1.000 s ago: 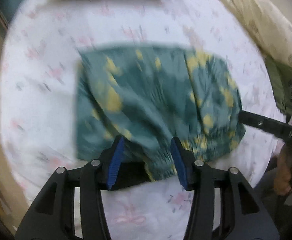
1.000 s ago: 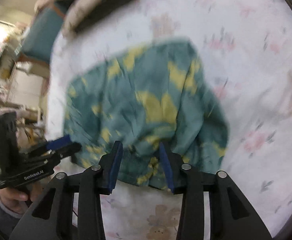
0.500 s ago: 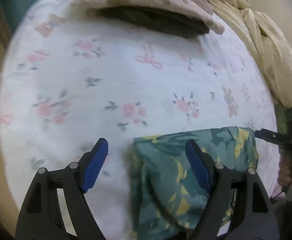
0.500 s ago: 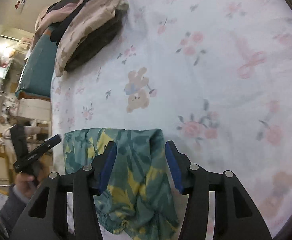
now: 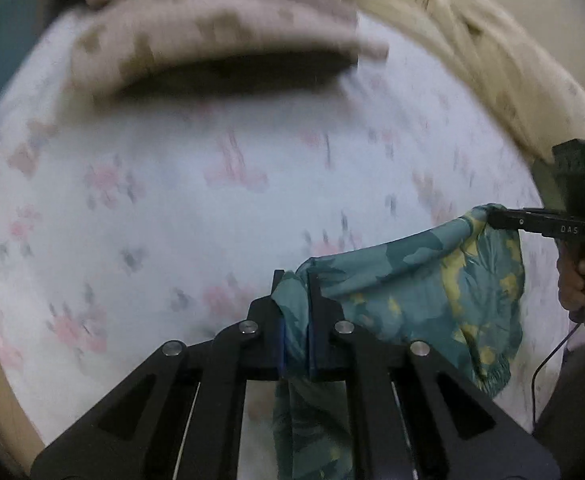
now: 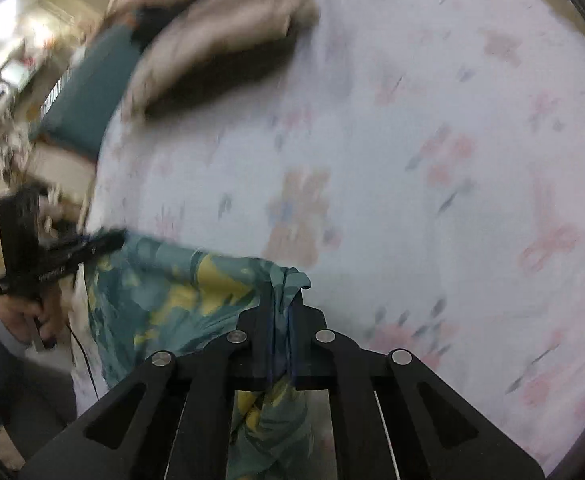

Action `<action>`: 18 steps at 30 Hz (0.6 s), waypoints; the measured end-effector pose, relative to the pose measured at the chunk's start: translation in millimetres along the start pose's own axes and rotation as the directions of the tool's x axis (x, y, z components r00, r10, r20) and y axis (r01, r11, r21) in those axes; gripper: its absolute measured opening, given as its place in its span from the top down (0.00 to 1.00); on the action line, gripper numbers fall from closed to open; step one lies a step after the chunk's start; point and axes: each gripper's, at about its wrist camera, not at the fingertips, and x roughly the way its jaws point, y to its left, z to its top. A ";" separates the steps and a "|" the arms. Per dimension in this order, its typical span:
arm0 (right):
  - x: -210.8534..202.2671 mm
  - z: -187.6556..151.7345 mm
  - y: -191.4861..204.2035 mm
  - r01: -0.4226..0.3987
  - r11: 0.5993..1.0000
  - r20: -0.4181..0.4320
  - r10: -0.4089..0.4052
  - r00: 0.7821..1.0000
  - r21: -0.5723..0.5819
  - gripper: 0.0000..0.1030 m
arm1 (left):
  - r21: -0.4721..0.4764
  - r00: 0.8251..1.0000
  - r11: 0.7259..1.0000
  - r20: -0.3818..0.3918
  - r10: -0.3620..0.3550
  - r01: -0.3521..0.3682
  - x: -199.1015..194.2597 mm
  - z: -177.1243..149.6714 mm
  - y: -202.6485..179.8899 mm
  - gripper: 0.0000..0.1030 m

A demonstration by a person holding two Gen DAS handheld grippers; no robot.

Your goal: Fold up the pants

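The left gripper [image 5: 295, 320] is seen closest in its own view, with its jaws pressed together on a bunched corner of the pants [image 5: 412, 292]. The green cloth with yellow patches is pinched right between the jaws, and more of it hangs down below them. From there the pants are stretched out to the right of the jaws, up to the right gripper [image 5: 496, 218], where the other corner is held at the black tip.

In the right wrist view the right gripper [image 6: 280, 316] is also shut tight on the pants [image 6: 180, 284], with a small tuft of cloth poking up just past the jaws. The cloth is spread to the left of the jaws, as far as the left gripper [image 6: 112, 240], which is gripped by a hand [image 6: 28, 312].

So the pants are held up between the two grippers, above the bed sheet [image 5: 212, 168]. The sheet is white with pink flowers, and it looks smeared and blurry.

Farther ahead of the jaws, a folded pile of tan clothes [image 5: 220, 36] is seen lying on the sheet. A cream blanket [image 5: 492, 64] is bunched up far off to the right.
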 end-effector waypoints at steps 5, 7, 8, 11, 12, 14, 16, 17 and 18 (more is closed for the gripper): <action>-6.5 -2.3 19.7 0.039 0.991 0.053 -0.032 0.998 -0.132 0.97 | 0.068 0.997 0.998 0.072 -0.002 -0.003 -12.2 -3.5 -9.6 0.94; -18.6 -8.0 19.9 0.027 0.988 0.066 -0.017 0.998 -0.153 0.97 | 0.136 0.995 0.991 0.099 -0.015 0.001 -24.3 -7.9 -12.1 0.94; -25.4 -12.6 20.3 0.016 0.987 0.077 -0.003 0.997 -0.162 0.97 | 0.156 0.994 0.988 0.108 -0.031 0.014 -29.2 -8.8 -14.3 0.93; -42.0 -28.8 37.3 -0.003 0.974 0.120 0.031 0.992 -0.228 0.96 | 0.201 0.987 0.979 0.151 -0.059 0.028 -54.1 -26.7 -21.7 0.93; -49.7 -36.7 43.0 -0.006 0.967 0.124 0.039 0.992 -0.254 0.96 | 0.241 0.984 0.970 0.172 -0.049 0.007 -63.7 -34.2 -29.7 0.93; -60.0 -52.0 52.1 0.002 0.953 0.129 0.039 0.991 -0.302 0.96 | 0.318 0.982 0.948 0.188 -0.033 -0.028 -73.4 -47.5 -44.9 0.93; -68.9 -68.9 59.5 0.000 0.939 0.124 0.046 0.991 -0.344 0.96 | 0.386 0.978 0.921 0.204 -0.034 -0.049 -87.8 -67.0 -58.1 0.93; -73.2 -79.3 64.8 -0.001 0.929 0.115 0.046 0.992 -0.370 0.96 | 0.424 0.979 0.904 0.199 -0.037 -0.052 -93.8 -78.1 -64.9 0.93; -75.4 -86.5 67.3 0.011 0.923 0.113 0.036 0.993 -0.385 0.96 | 0.454 0.980 0.889 0.194 -0.035 -0.058 -97.6 -86.2 -69.9 0.93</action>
